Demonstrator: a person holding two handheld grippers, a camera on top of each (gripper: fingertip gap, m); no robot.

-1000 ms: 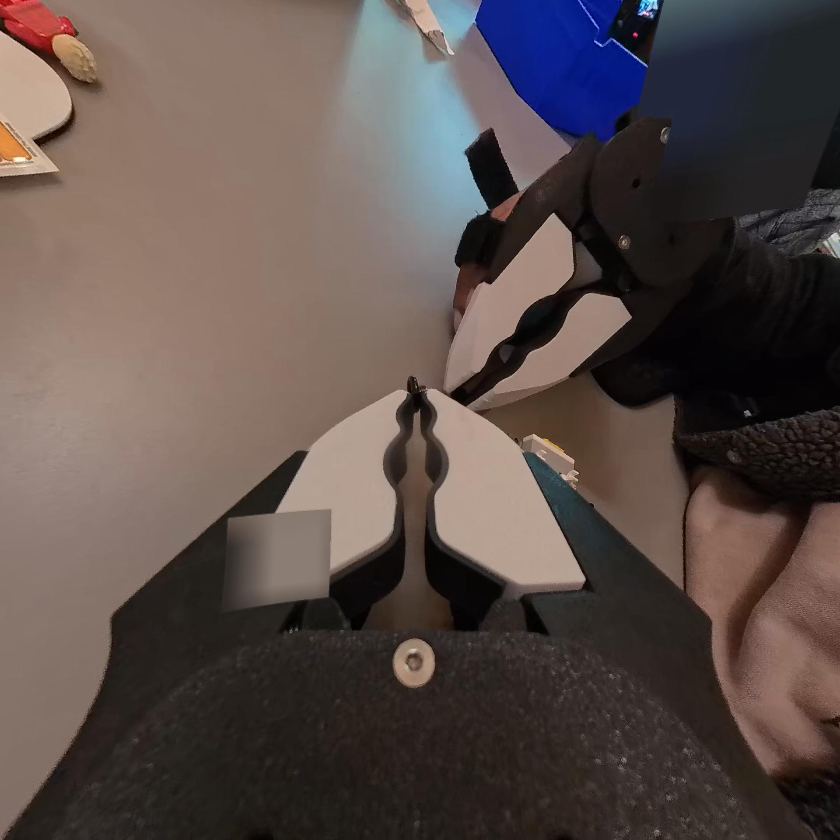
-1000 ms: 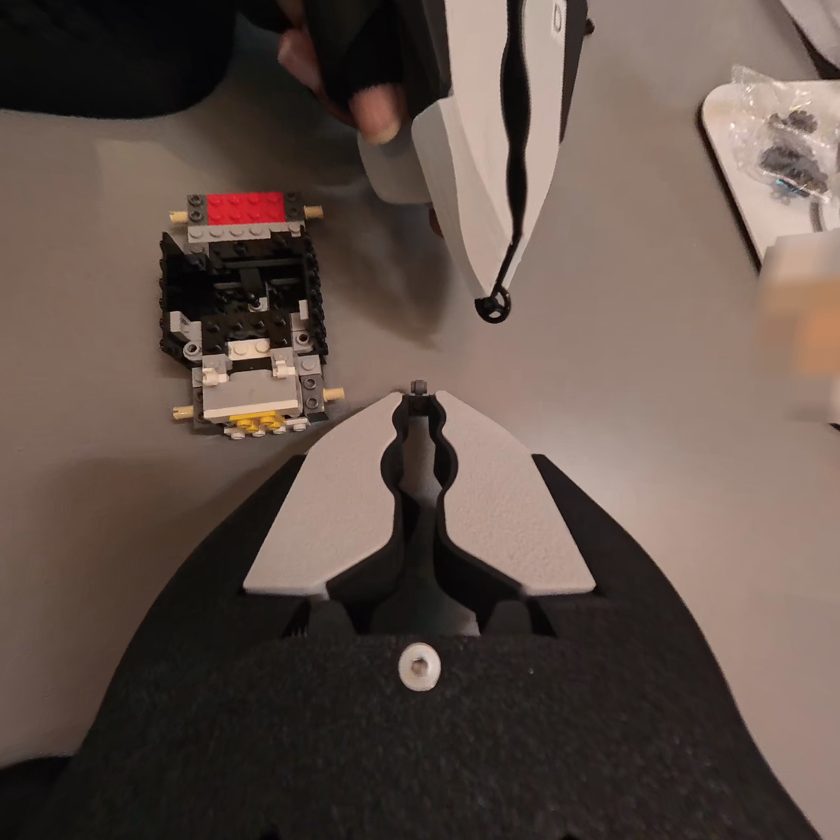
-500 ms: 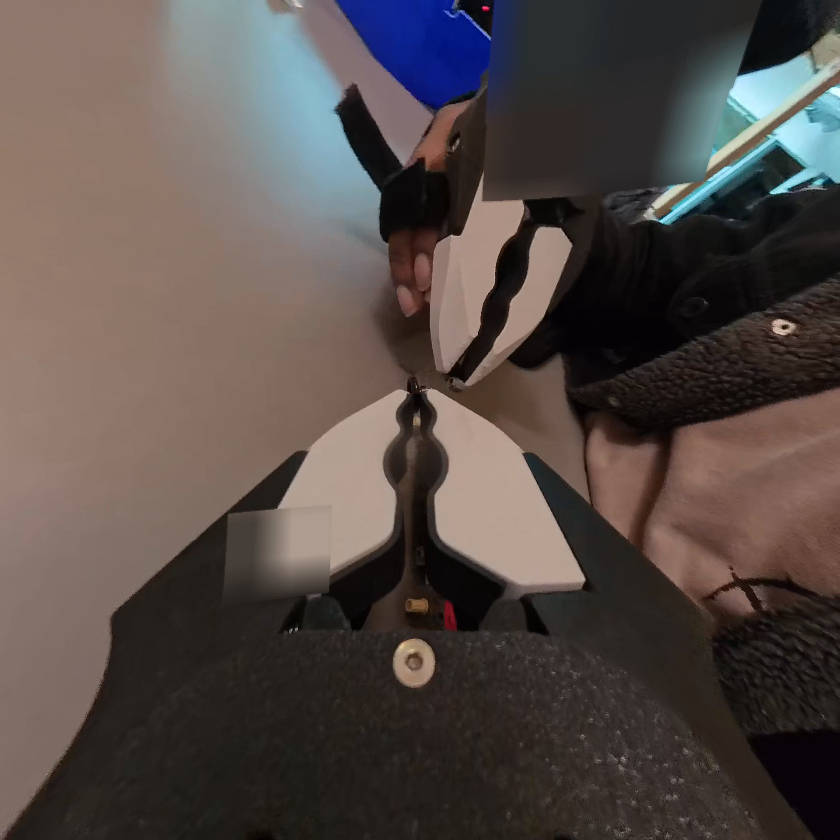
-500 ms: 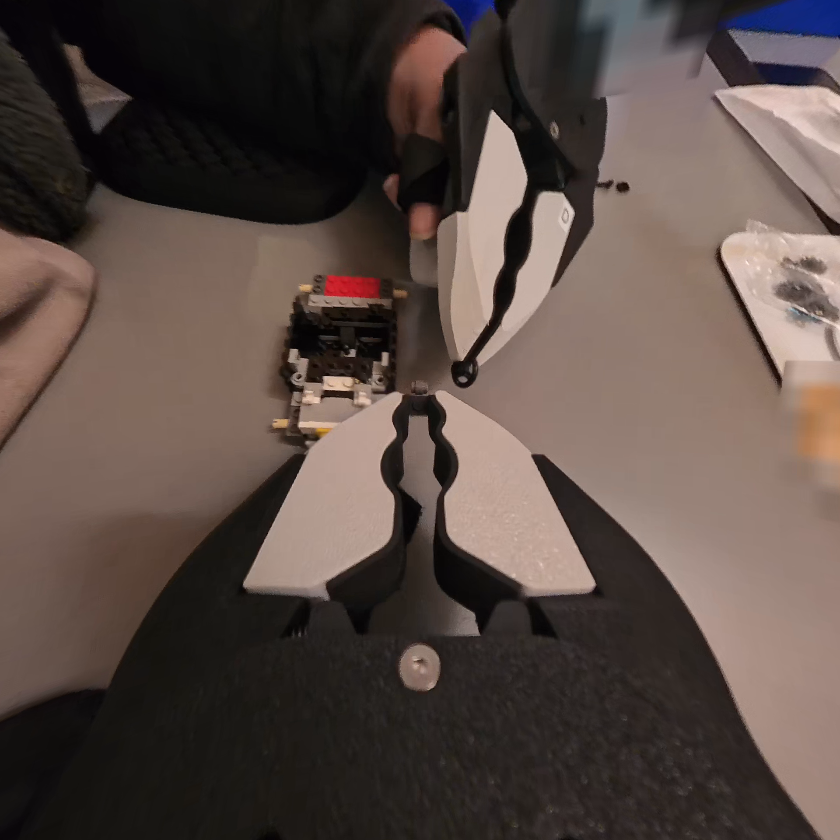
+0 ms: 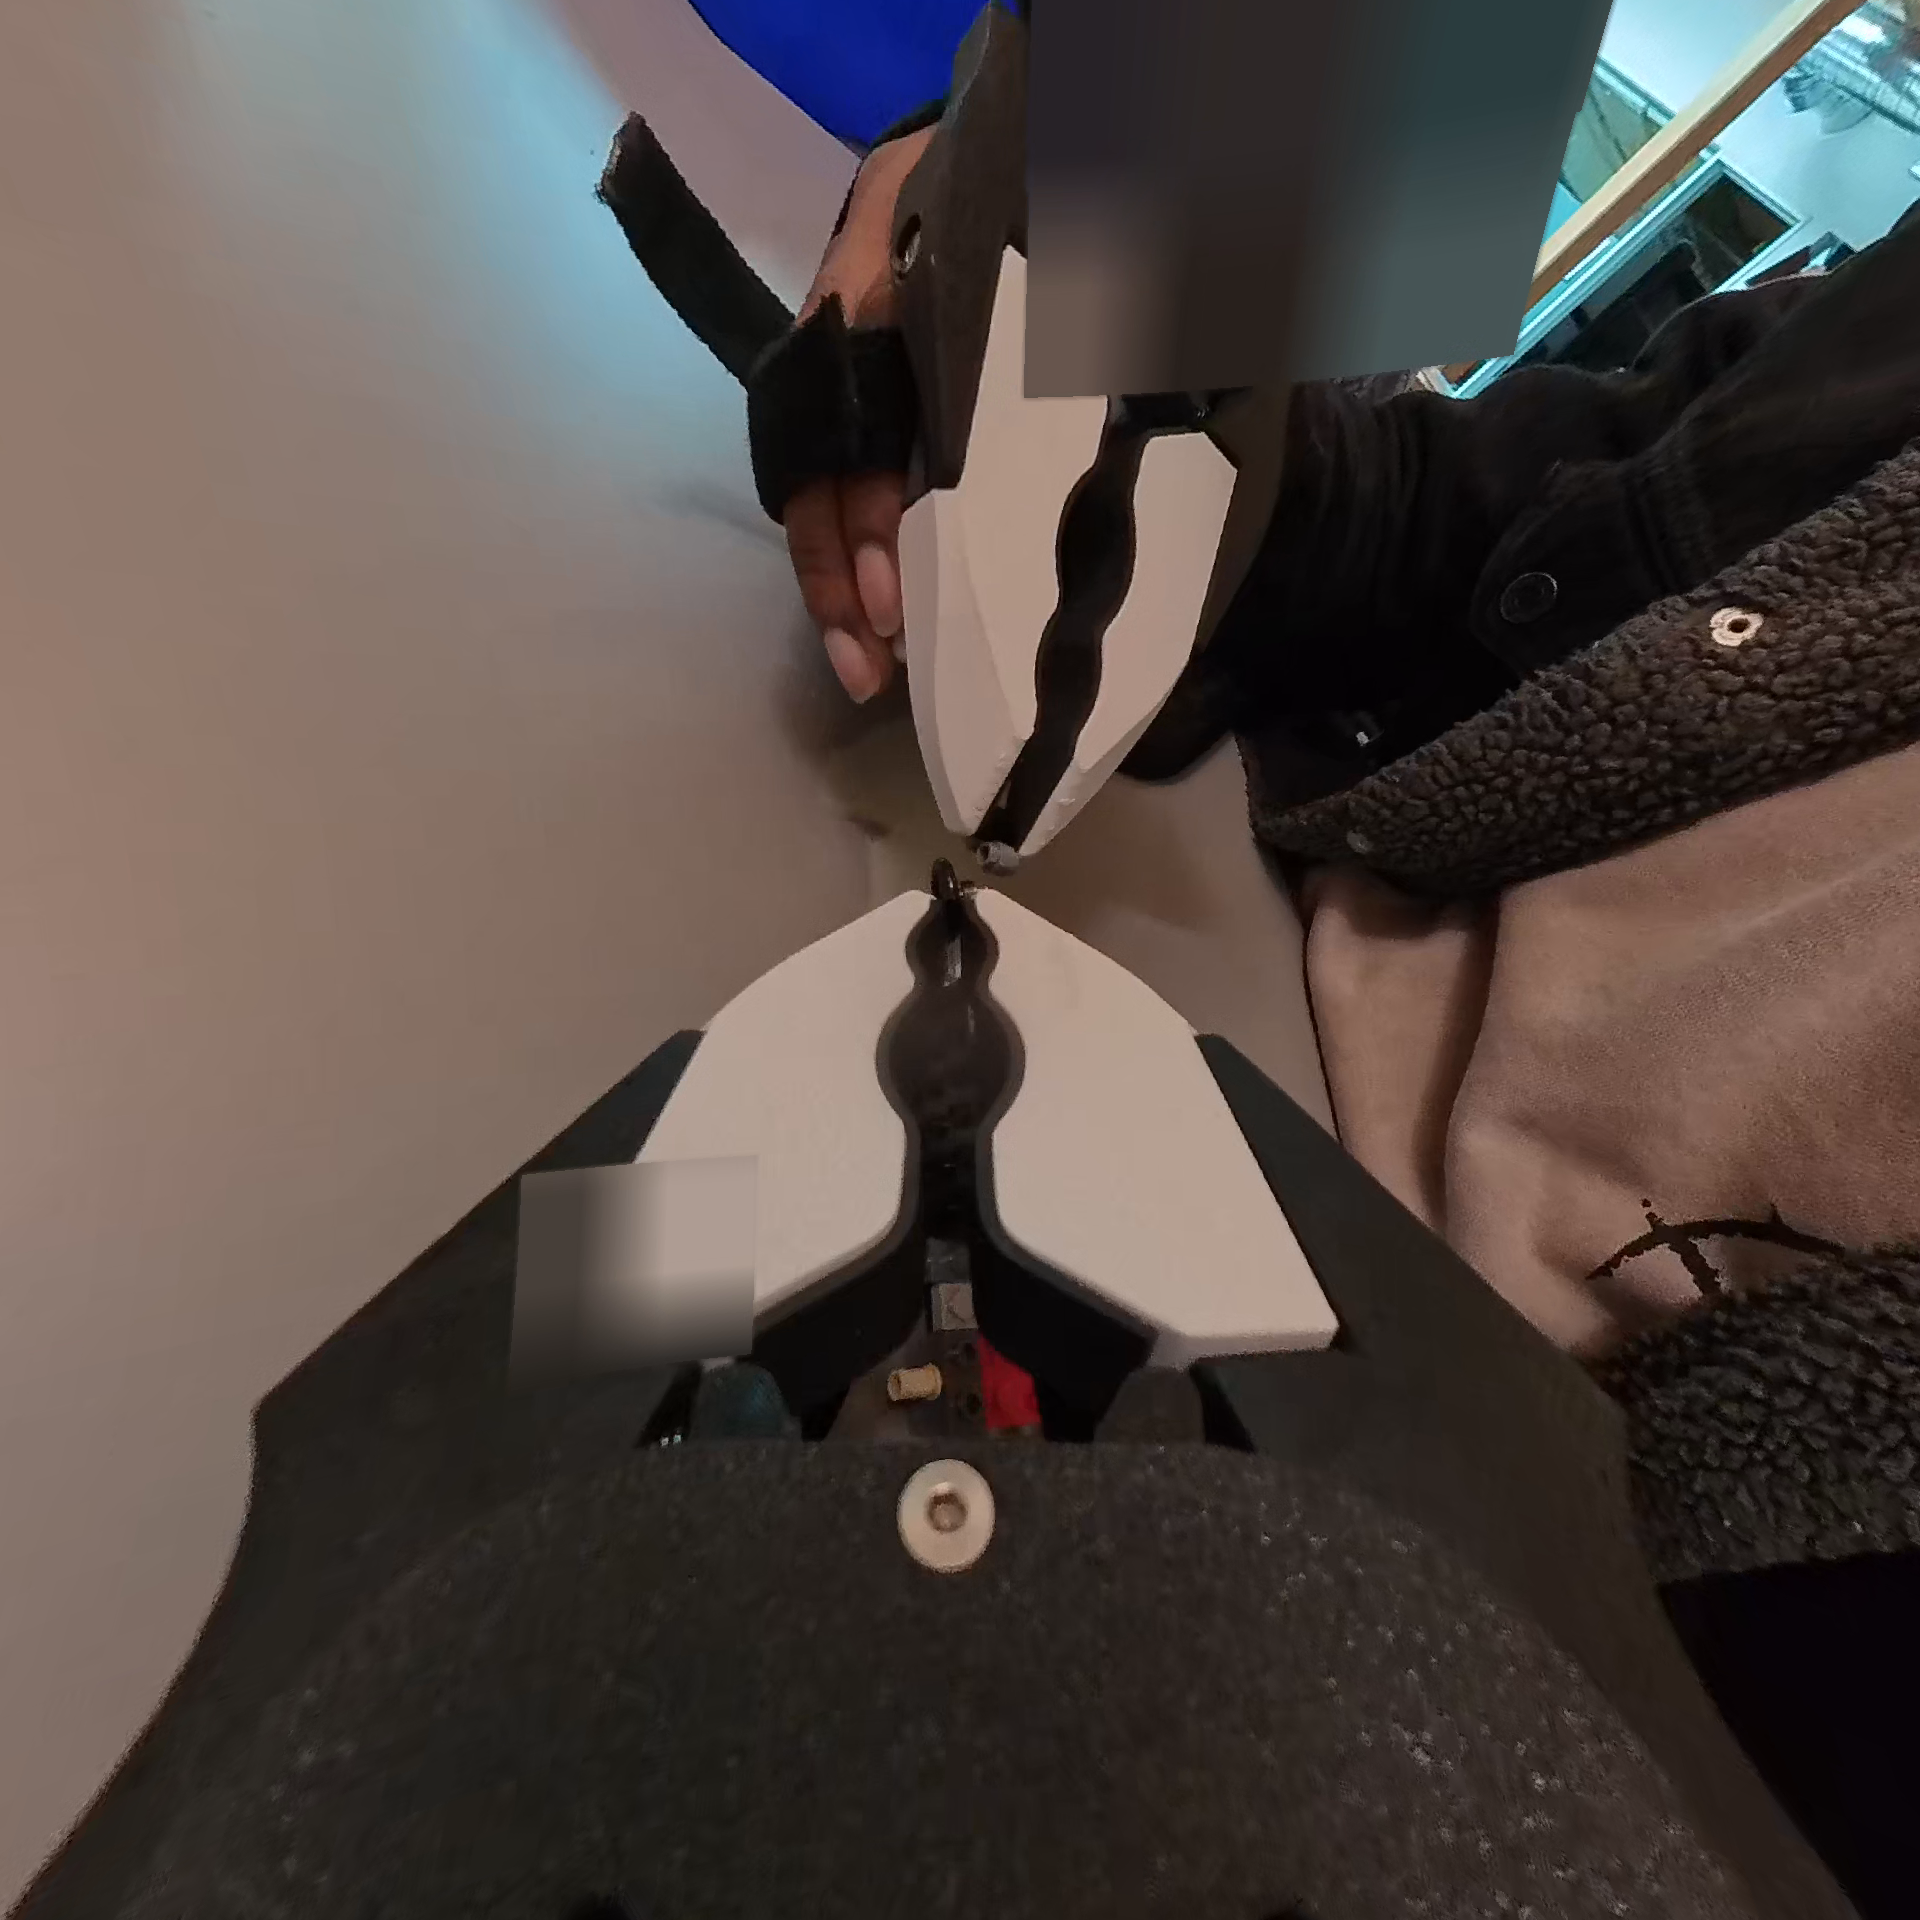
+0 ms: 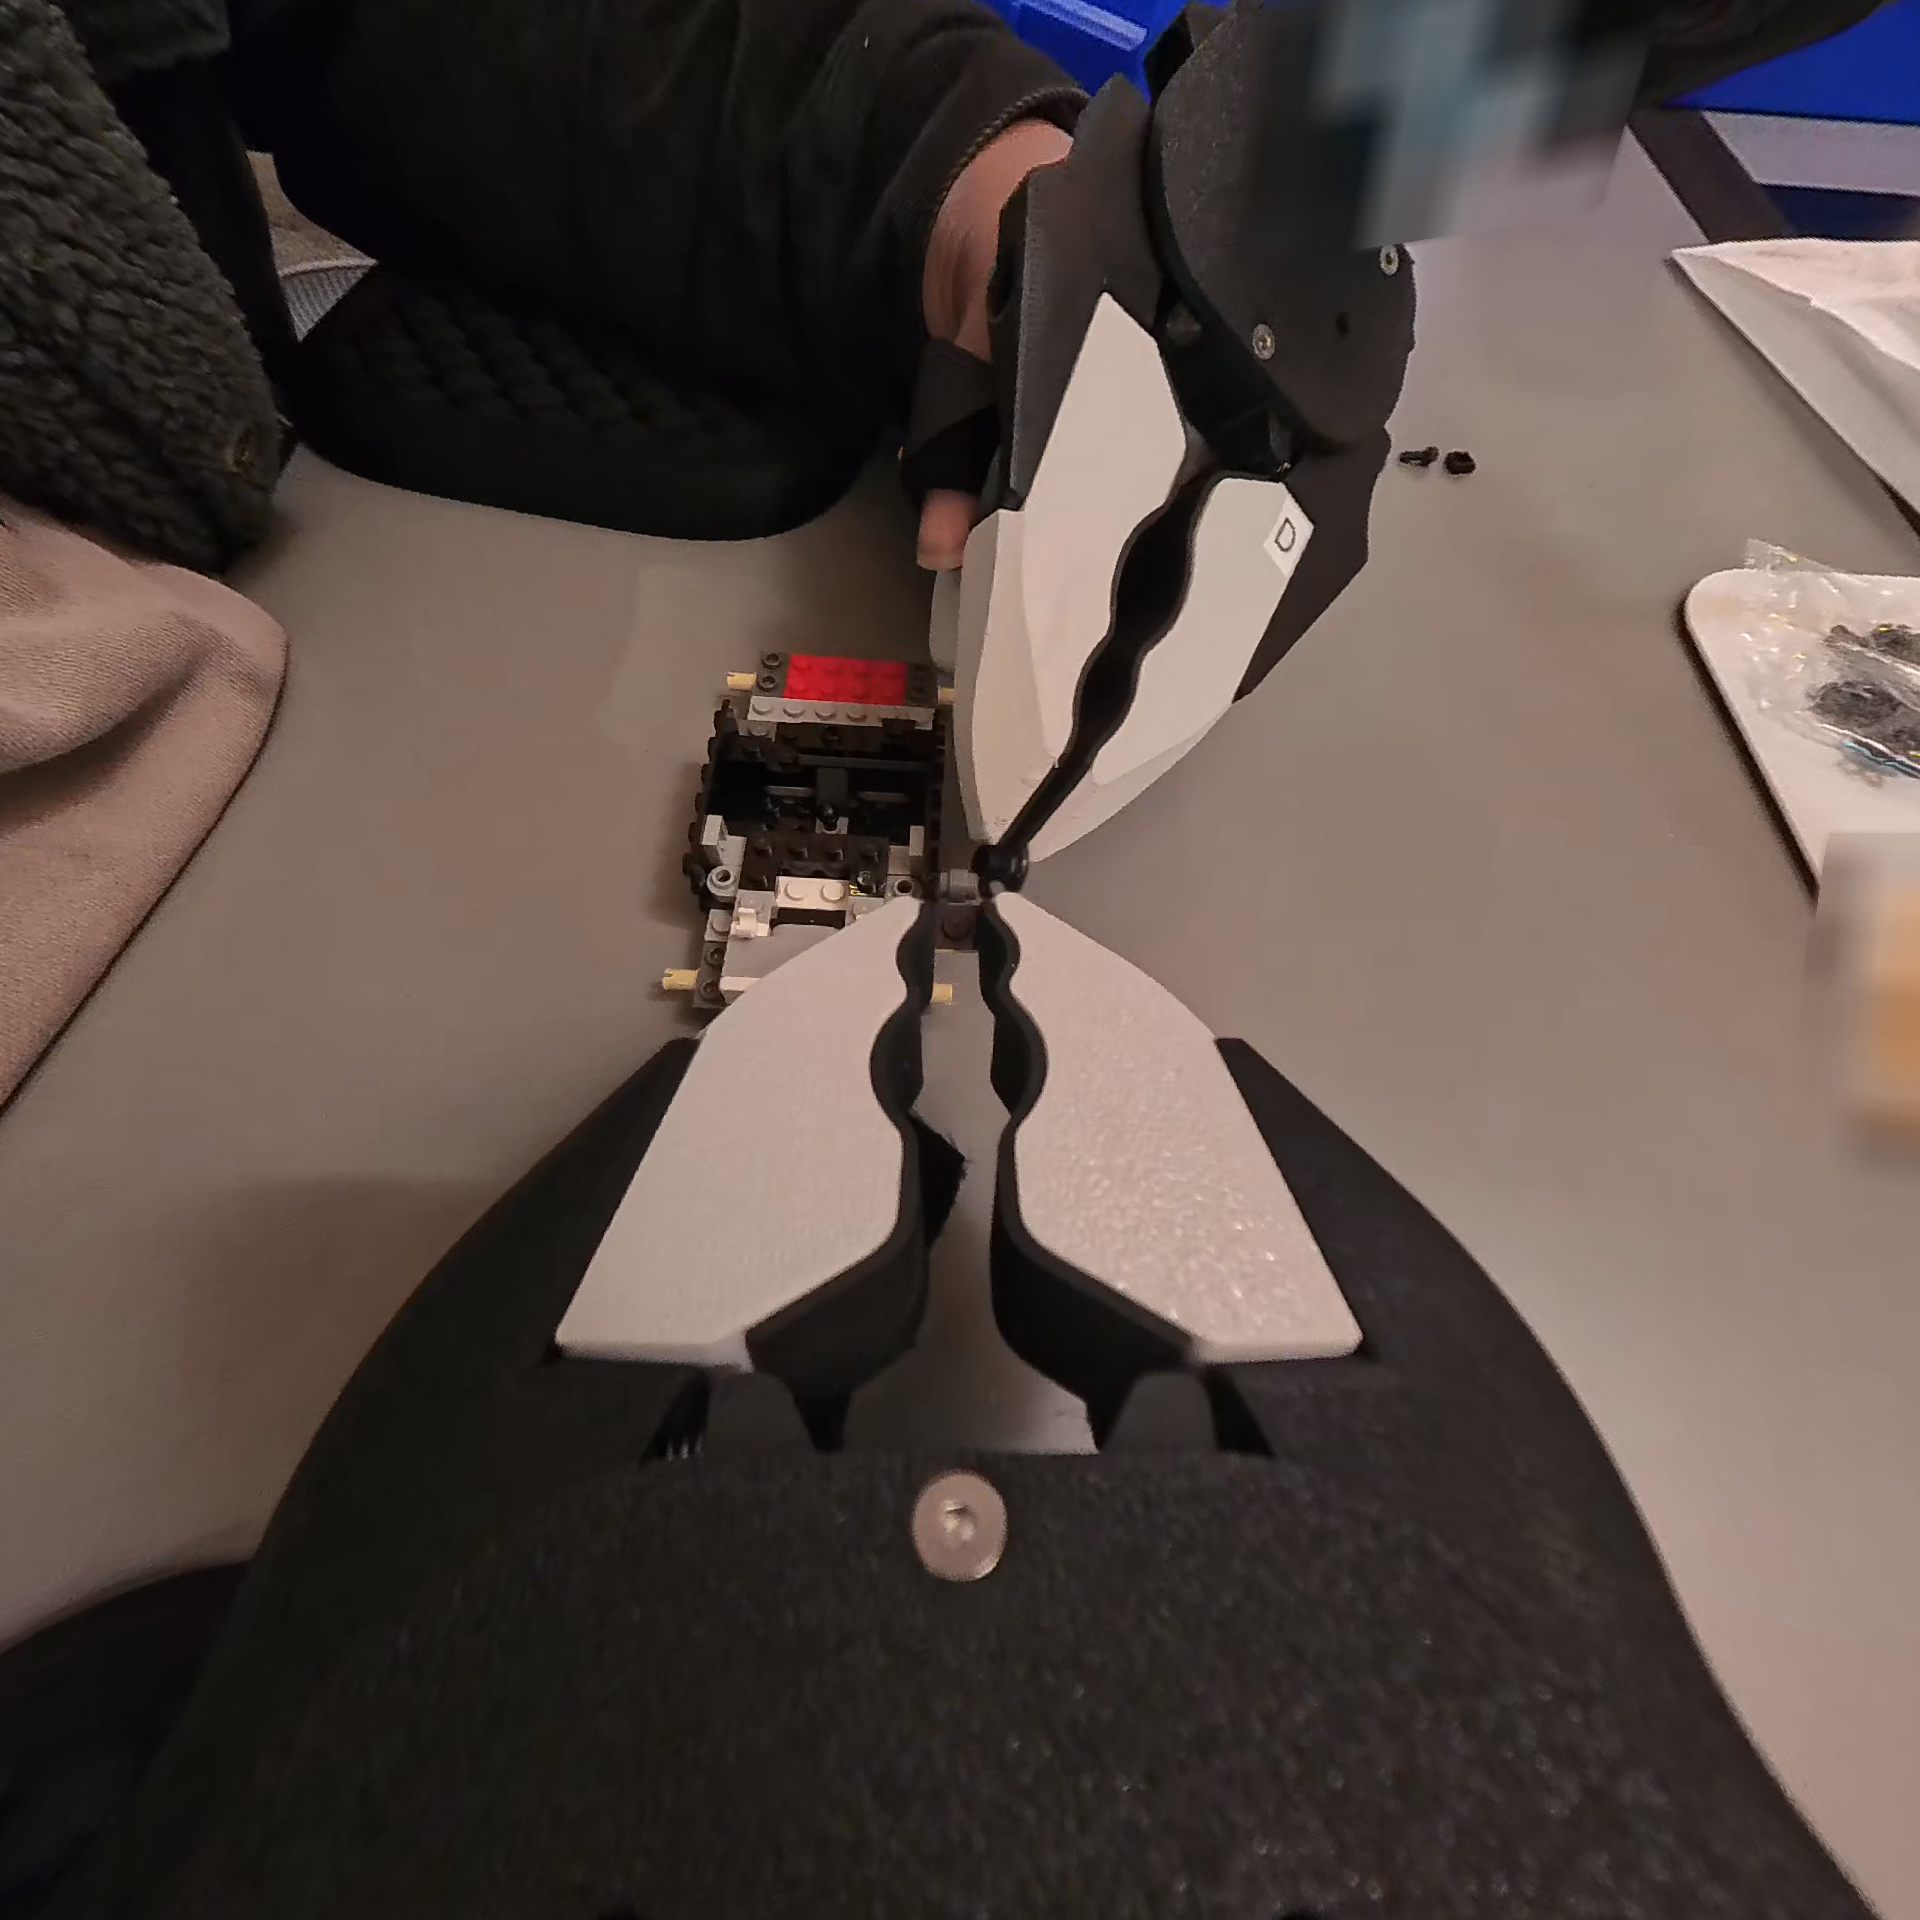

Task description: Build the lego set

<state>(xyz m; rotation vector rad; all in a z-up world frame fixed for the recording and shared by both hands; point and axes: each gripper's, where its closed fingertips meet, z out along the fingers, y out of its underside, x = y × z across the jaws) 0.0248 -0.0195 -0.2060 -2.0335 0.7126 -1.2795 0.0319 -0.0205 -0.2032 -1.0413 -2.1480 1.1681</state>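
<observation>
The right gripper [image 6: 961,902] pinches a small grey pin [image 6: 958,885]; the left gripper [image 6: 1003,847], also clamped, holds a black ring piece [image 6: 1000,864], the two meeting tip to tip above the half-built lego car [image 6: 821,831] on the grey table [image 6: 1403,987]; wheels and bodywork look unfinished

Sticker: a small white sticker [image 6: 1286,535] is sitting on the outer white finger of the left gripper [image 6: 1000,860], near the black housing, as the right wrist view is showing it.
Sticker's writing: it is carrying a single dark handwritten character, large enough to be read.
Mark on cloth: a thin black line figure [image 5: 1683,1247] is showing on the beige cloth [image 5: 1558,1039] at the right of the left wrist view; it is not reading as letters or numbers.
</observation>
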